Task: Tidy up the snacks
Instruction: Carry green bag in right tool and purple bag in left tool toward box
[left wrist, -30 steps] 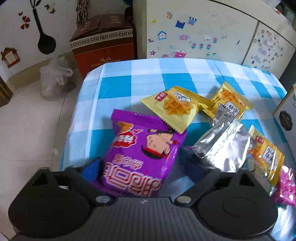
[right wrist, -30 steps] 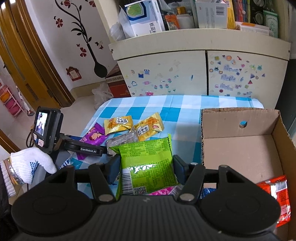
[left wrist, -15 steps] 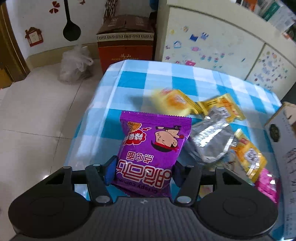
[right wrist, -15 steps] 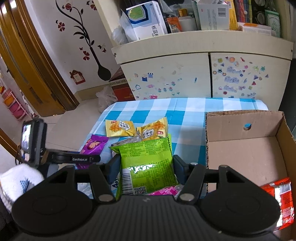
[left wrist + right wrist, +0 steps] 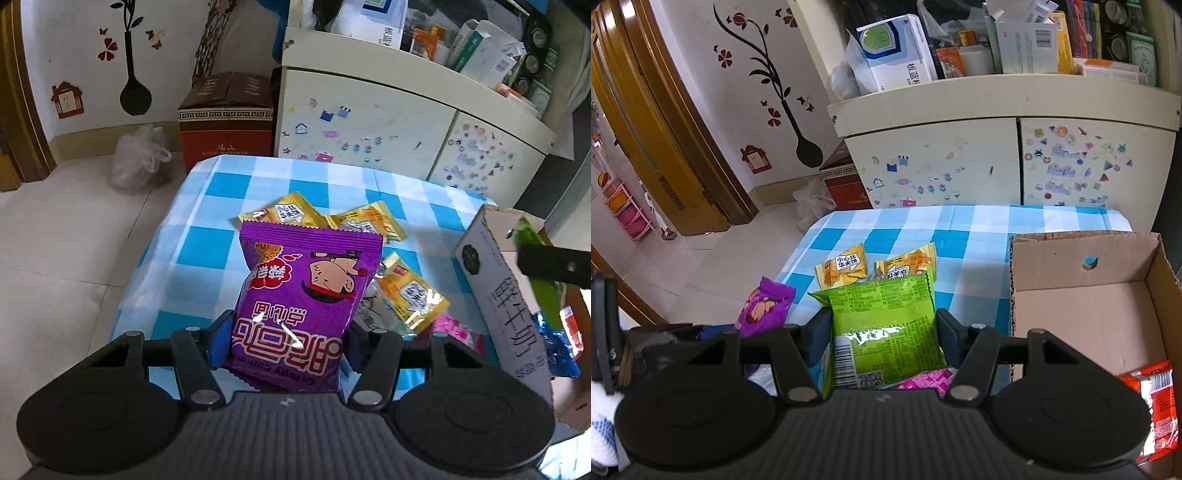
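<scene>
My left gripper (image 5: 284,339) is shut on a purple snack bag (image 5: 303,295) and holds it lifted above the blue checked tablecloth (image 5: 207,251). The same purple snack bag (image 5: 764,308) shows at the left of the right wrist view. My right gripper (image 5: 881,336) is shut on a green snack bag (image 5: 886,328), held upright beside the open cardboard box (image 5: 1086,314). Yellow snack packets (image 5: 284,212) and a pink packet (image 5: 458,328) lie on the cloth behind the purple bag. A red packet (image 5: 1156,402) lies inside the box.
A cream cabinet (image 5: 1015,162) with stickers stands behind the table, its top crowded with boxes. On the floor to the left are a brown carton (image 5: 225,122) and a plastic bag (image 5: 138,158). The box's side wall (image 5: 509,295) rises at the right of the left wrist view.
My left gripper closed on the purple bag, lifted it off the cloth and drew back and up. The right gripper kept still with the green bag.
</scene>
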Demonstrator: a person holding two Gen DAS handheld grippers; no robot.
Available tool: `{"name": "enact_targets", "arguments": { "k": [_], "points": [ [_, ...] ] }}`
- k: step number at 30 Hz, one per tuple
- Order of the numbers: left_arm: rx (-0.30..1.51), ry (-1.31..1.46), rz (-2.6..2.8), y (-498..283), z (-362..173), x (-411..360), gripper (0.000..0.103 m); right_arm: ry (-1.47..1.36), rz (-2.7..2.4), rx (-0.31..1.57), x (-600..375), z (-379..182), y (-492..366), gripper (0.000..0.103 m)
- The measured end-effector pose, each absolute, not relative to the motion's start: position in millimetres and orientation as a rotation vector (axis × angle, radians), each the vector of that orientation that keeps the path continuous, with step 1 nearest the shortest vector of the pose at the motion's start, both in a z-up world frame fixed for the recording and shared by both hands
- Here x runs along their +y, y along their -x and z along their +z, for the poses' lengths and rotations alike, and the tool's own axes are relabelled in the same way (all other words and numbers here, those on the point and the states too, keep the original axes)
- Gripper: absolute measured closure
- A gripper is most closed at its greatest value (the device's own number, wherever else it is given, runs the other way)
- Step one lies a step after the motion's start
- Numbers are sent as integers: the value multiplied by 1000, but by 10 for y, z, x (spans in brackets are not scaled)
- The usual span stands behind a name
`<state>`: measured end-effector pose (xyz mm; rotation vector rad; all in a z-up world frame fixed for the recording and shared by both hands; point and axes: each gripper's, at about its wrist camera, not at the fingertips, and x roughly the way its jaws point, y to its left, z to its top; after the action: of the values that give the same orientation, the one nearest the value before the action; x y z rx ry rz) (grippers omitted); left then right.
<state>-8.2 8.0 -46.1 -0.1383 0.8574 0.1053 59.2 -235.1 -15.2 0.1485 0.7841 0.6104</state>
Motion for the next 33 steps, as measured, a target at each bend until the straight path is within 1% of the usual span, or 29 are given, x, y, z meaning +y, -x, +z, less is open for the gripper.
{"name": "enact_targets", "arguments": {
  "k": [17,33],
  "points": [
    [800,171,39,43,-134,-582,39,-174,503,769,-2585,-52,-626,42],
    [766,125,-77,-158,44,-1376,39,-316,393,724,-3173,171,-709,42]
  ]
}}
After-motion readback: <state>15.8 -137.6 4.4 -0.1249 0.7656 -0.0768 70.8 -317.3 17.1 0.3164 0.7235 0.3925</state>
